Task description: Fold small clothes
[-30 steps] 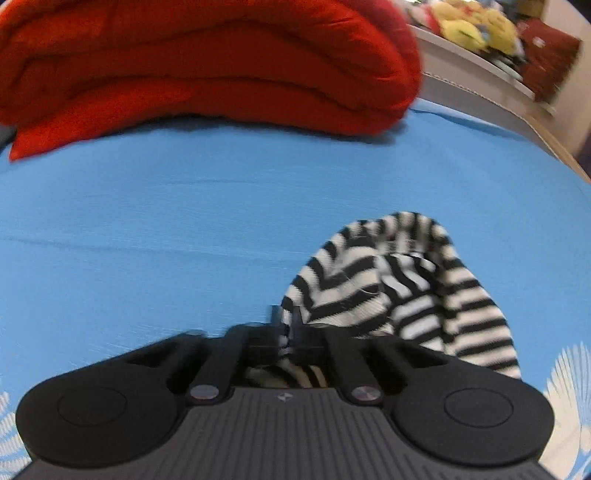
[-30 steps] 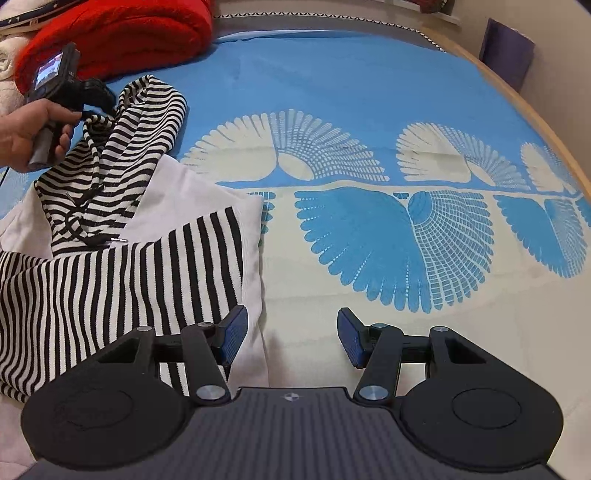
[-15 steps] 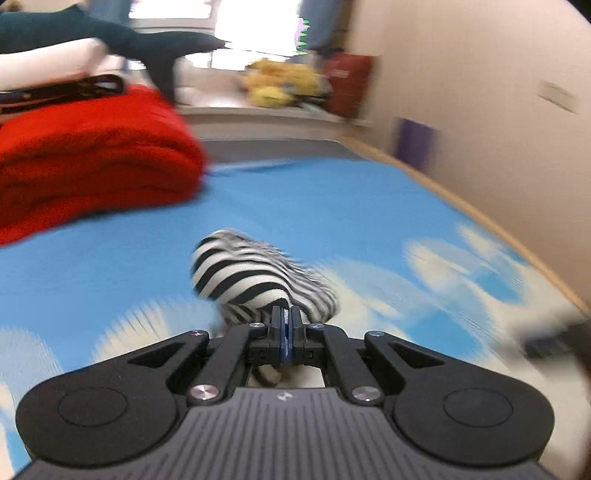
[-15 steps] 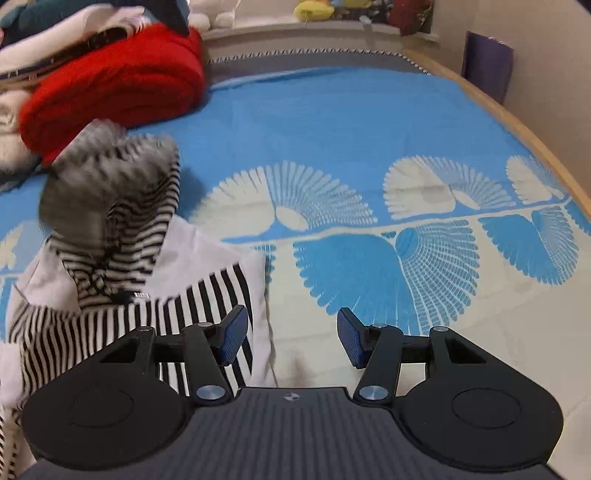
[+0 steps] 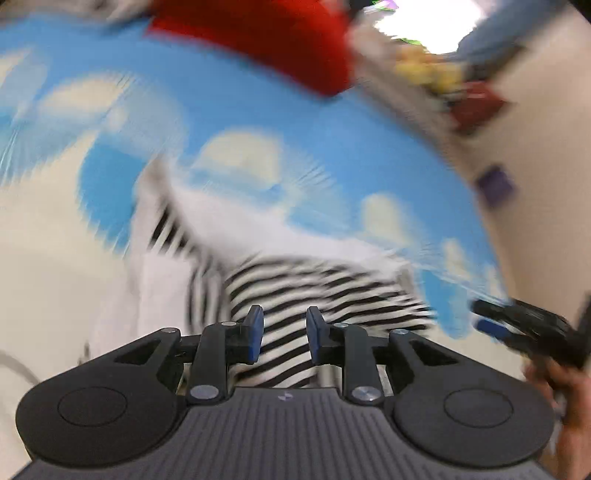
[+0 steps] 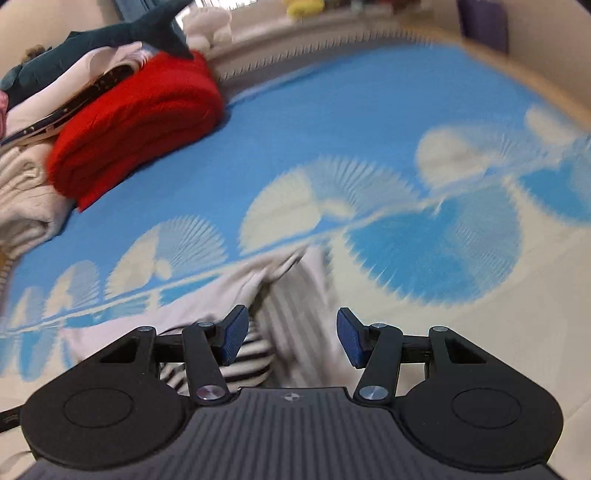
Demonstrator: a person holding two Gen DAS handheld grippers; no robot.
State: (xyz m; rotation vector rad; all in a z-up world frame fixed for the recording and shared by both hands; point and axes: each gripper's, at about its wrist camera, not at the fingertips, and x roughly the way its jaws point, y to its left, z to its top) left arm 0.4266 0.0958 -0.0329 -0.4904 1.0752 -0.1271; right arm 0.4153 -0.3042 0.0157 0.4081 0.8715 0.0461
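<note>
A black-and-white striped garment (image 5: 325, 288) with a white lining lies bunched on the blue patterned bedspread (image 5: 240, 110). My left gripper (image 5: 284, 321) hovers just above the striped fabric. Its jaws are opening; the cloth shows in the gap below them and the pads do not press on it. In the right wrist view the same garment (image 6: 229, 295) lies folded over, striped and white parts under my right gripper (image 6: 291, 325), which stands open with nothing gripped. That gripper and the hand (image 5: 565, 387) holding it show at the right edge of the left wrist view. Both views are motion-blurred.
A folded red blanket (image 6: 136, 122) sits at the far left of the bedspread (image 6: 369, 110), with a dark plush shark (image 6: 110, 37) and pale knitwear (image 6: 22, 192) beside it. A wooden bed edge and a purple object (image 6: 484, 22) lie at the far right.
My left gripper swept the striped end from beside the red blanket over onto the rest of the garment, and its jaws have parted from shut. The right gripper rose slightly and rolled, still open.
</note>
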